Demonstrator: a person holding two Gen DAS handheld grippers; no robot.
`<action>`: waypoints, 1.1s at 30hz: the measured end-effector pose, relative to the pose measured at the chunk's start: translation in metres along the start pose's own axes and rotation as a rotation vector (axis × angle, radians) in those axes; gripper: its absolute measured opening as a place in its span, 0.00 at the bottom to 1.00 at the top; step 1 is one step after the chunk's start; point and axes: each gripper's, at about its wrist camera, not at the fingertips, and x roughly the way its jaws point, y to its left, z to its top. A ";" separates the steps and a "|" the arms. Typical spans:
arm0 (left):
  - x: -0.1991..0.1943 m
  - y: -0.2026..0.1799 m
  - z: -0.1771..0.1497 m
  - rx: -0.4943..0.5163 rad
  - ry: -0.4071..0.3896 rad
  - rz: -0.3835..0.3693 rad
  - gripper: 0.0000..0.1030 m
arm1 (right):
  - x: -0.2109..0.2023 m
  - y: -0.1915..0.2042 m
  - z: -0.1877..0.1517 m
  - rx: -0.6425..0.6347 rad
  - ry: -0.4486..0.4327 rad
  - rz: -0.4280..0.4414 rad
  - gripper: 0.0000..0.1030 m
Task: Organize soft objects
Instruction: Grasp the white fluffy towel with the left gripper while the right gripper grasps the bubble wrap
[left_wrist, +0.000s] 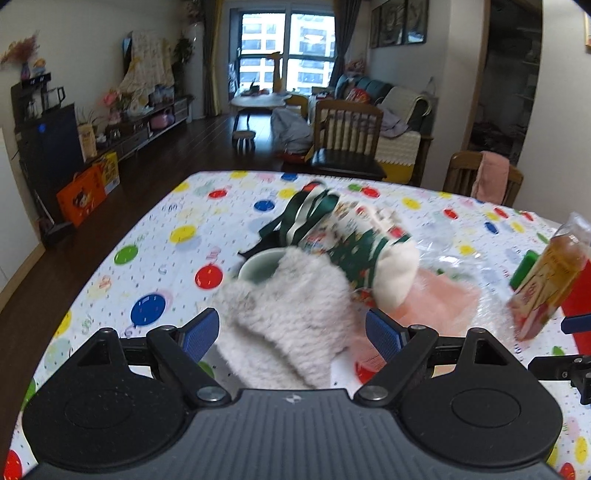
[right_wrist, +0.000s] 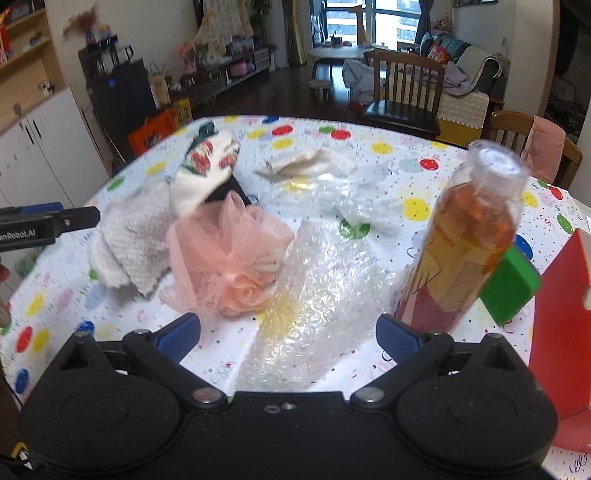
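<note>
A white fluffy cloth (left_wrist: 288, 325) (right_wrist: 125, 243) lies on the dotted tablecloth (left_wrist: 166, 258). My left gripper (left_wrist: 291, 332) hovers low over it, open, with the cloth between its blue pads (left_wrist: 201, 334) and no pad pressing on it. Behind the cloth lie a Christmas-print stocking (left_wrist: 354, 240) (right_wrist: 207, 162) and a pink mesh pouf (left_wrist: 436, 299) (right_wrist: 229, 251). My right gripper (right_wrist: 288, 336) is open above a sheet of bubble wrap (right_wrist: 314, 288), just right of the pouf. One finger of the left gripper (right_wrist: 74, 218) shows at the left edge of the right wrist view.
An amber-liquid bottle (right_wrist: 469, 236) stands right of the bubble wrap, with a green block (right_wrist: 511, 288) and a red box (right_wrist: 561, 332) beside it. A pale cup (left_wrist: 258, 264) sits behind the fluffy cloth. Folded beige cloth (right_wrist: 306, 164) and clear plastic (right_wrist: 354, 199) lie farther back. Chairs (left_wrist: 347, 136) line the far edge.
</note>
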 end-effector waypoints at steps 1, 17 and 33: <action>0.005 0.002 -0.002 -0.004 0.010 0.001 0.84 | 0.005 -0.001 0.000 -0.001 0.010 -0.002 0.98; 0.055 0.015 -0.017 -0.149 0.170 0.003 0.84 | 0.066 0.010 0.006 -0.060 0.118 -0.057 0.93; 0.054 0.016 -0.012 -0.168 0.113 0.022 0.42 | 0.076 0.005 0.003 -0.015 0.127 -0.059 0.59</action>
